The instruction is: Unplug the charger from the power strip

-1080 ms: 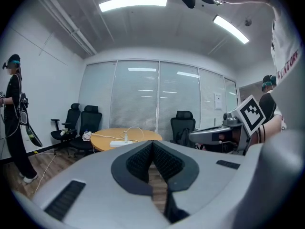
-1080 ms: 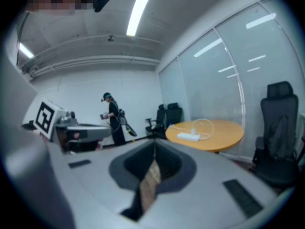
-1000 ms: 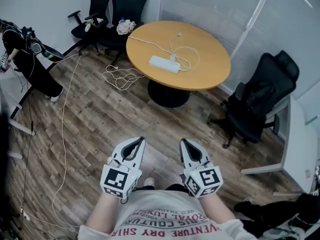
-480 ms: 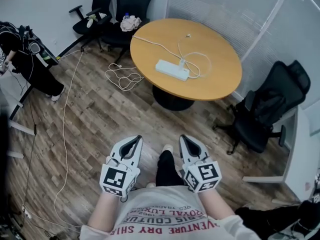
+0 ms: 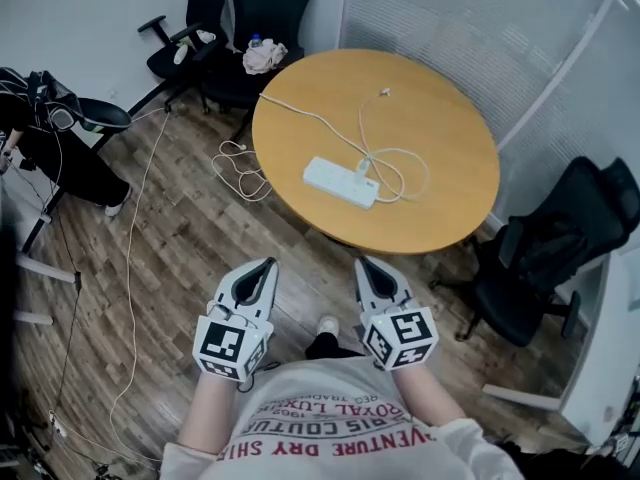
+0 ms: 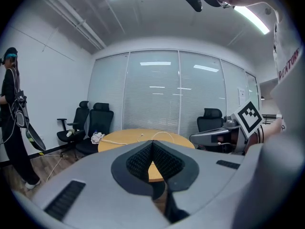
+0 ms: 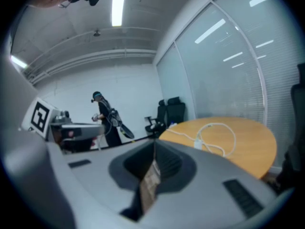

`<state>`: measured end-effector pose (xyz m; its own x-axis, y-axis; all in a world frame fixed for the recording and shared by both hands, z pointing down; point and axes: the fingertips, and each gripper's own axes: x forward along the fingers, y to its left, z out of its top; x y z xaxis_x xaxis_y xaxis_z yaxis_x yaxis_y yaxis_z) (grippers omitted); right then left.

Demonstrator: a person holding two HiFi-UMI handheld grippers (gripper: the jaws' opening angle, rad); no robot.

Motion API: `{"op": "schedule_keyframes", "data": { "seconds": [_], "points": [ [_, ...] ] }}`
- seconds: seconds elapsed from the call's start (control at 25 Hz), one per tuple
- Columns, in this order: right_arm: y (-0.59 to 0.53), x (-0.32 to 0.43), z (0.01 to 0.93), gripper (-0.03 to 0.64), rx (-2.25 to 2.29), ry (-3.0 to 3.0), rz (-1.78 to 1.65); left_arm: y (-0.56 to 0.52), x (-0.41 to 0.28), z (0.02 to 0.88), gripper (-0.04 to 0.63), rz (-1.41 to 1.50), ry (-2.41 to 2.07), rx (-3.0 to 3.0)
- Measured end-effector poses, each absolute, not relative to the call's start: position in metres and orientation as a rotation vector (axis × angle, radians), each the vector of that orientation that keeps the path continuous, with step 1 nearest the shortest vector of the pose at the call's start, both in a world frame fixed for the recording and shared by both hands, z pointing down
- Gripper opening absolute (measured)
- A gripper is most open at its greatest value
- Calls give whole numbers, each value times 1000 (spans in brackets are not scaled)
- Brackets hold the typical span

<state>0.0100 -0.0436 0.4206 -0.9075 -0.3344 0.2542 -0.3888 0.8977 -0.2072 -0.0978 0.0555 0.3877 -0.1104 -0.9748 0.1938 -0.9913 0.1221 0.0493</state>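
The charger (image 5: 363,167) sat plugged into the white power strip (image 5: 335,180), just left of centre on the round wooden table (image 5: 440,118) in the upper middle of the head view. Its white cable (image 5: 405,178) lay in loops to the right of the strip, and a second white lead (image 5: 300,113) ran off to the table's upper-left edge. Below that edge, a tangle of white cord (image 5: 240,158) lay on the wood floor (image 5: 180,238).

Down at the bottom of the frame, the left gripper (image 5: 262,266) and the right gripper (image 5: 367,266) hung side by side over the floor. Both pointed up the frame toward the table and stood well apart from the strip. In the left gripper view, the left gripper (image 6: 153,146) was clenched tip to tip with nothing between its pads. In the right gripper view, the right gripper (image 7: 154,152) was clenched just as empty, with the looped cable (image 7: 224,128) on the table beyond it at the right.

Black office chairs (image 5: 265,8) stood in the upper left corner, one of them holding a bundle of cloth (image 5: 264,56). Another black chair (image 5: 560,258) stood at the right edge. A person in dark clothes (image 5: 60,138) stood at the far left.
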Motion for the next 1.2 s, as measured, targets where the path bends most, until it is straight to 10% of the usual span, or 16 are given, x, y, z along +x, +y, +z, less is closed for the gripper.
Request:
{"op": "schedule_keyframes", "data": {
  "seconds": [1.2],
  "points": [
    [-272, -84, 477, 29, 1187, -2526, 532, -247, -228, 424, 32, 210, -1611, 2450]
  ]
}}
